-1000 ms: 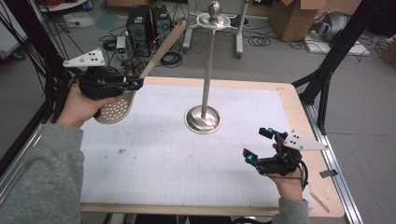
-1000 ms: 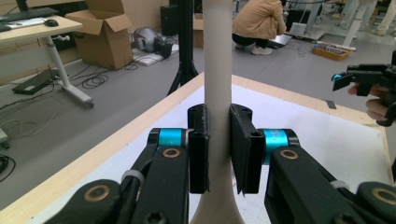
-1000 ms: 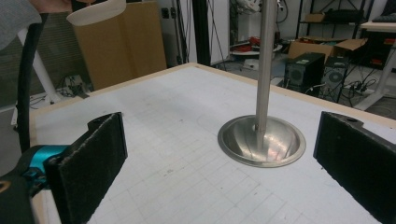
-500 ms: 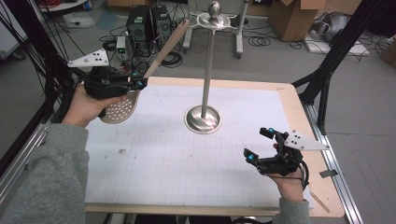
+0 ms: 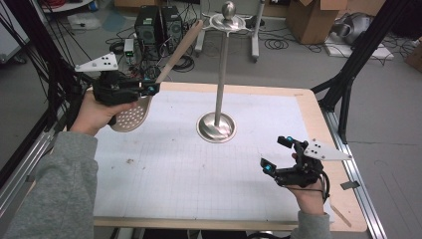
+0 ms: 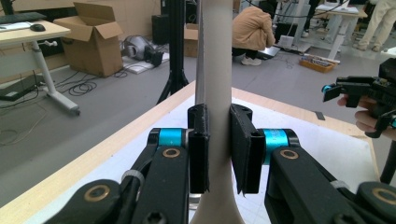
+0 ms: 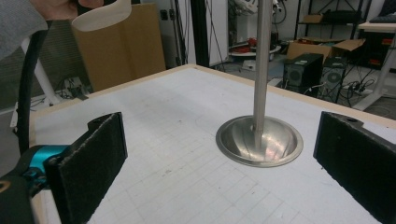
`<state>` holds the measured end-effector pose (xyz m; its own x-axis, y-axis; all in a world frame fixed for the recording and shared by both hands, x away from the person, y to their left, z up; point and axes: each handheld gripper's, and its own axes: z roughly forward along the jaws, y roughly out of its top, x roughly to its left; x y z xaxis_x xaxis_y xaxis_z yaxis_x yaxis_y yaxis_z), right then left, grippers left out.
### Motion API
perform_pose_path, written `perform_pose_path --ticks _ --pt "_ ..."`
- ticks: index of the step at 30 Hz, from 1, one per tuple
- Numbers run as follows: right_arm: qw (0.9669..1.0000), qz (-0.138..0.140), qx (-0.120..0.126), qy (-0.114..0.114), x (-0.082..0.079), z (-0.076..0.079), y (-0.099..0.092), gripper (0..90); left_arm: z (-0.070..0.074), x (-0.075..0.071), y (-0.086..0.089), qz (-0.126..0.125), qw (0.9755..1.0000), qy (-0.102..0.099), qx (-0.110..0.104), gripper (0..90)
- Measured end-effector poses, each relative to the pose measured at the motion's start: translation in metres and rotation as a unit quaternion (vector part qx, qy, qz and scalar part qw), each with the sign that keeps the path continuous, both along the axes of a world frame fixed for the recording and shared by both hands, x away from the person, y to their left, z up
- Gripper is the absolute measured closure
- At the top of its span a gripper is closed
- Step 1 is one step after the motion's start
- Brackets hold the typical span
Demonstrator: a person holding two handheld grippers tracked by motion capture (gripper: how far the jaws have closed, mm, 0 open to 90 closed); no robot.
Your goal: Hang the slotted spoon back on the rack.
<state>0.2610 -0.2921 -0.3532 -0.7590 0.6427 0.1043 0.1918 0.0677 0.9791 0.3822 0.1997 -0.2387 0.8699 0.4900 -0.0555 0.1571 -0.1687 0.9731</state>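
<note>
Two grippers in play: slotted spoon [image 5: 133,113] is being pinched by its handle in left gripper [image 5: 149,88], lifted far left; hanging on stand [image 5: 217,124] pending; right gripper [image 5: 273,153] is being held spread, idle, near right.

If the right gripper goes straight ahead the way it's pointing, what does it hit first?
Most likely the metal stand: its base sits ahead between the open right gripper jaws, with bare mat before it. Depth is uncertain.
</note>
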Motion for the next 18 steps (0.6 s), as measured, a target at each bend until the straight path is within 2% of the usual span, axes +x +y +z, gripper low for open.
perform_pose_path --ticks 18 --pt "1.0 0.0 0.002 -0.003 -0.0002 0.0005 -0.0011 1.6 -0.0054 0.0046 -0.0096 -0.004 0.9999 0.014 0.004 77.8"
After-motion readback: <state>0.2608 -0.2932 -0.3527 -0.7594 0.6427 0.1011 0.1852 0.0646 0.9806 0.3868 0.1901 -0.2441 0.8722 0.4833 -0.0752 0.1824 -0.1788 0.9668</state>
